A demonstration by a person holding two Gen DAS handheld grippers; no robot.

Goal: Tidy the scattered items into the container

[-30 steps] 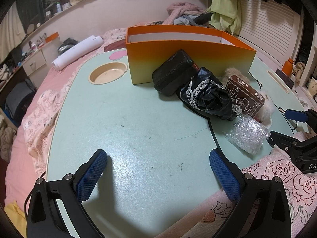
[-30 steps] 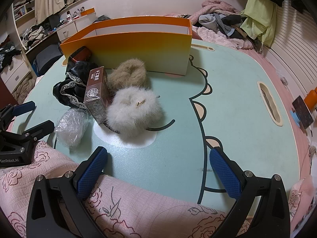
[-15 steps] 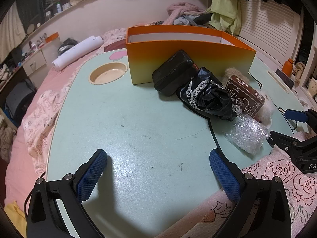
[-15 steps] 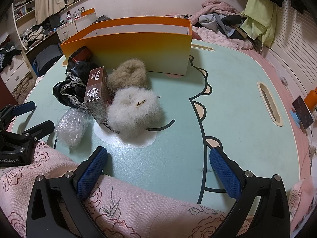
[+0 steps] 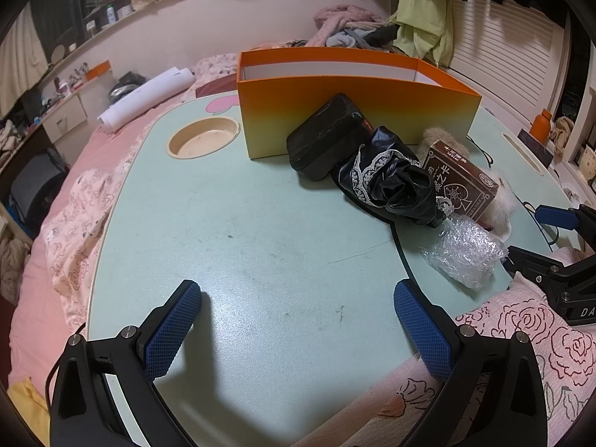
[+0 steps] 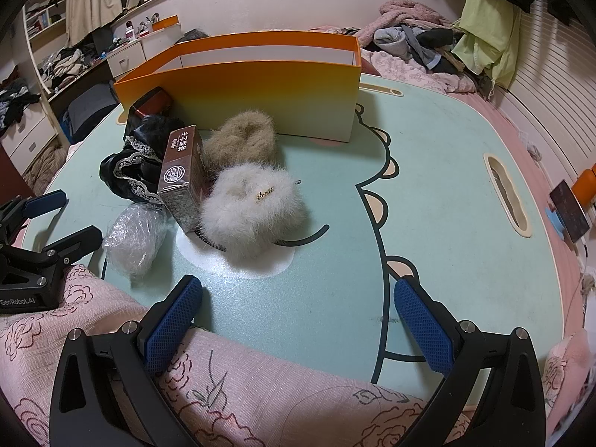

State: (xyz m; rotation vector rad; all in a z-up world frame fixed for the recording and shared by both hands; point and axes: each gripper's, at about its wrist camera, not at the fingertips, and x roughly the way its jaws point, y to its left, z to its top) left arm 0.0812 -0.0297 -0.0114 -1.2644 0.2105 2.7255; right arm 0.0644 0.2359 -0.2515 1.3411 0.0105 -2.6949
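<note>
at the mint-green table's [image 6: 465,201] six o'clock edge, the left gripper [image 5: 298,320] and right gripper [image 6: 298,320] hover wide open, empty, facing clutter heaped against the orange cardboard box [image 6: 260,89] for loading.

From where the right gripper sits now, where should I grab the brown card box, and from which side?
Take the brown card box by its two broad faces near the upper end, coming from above with the right gripper. It stands tilted, propped against the white fluffy slipper with the black lace cloth on its other side, so its top end is probably the freest part.
</note>
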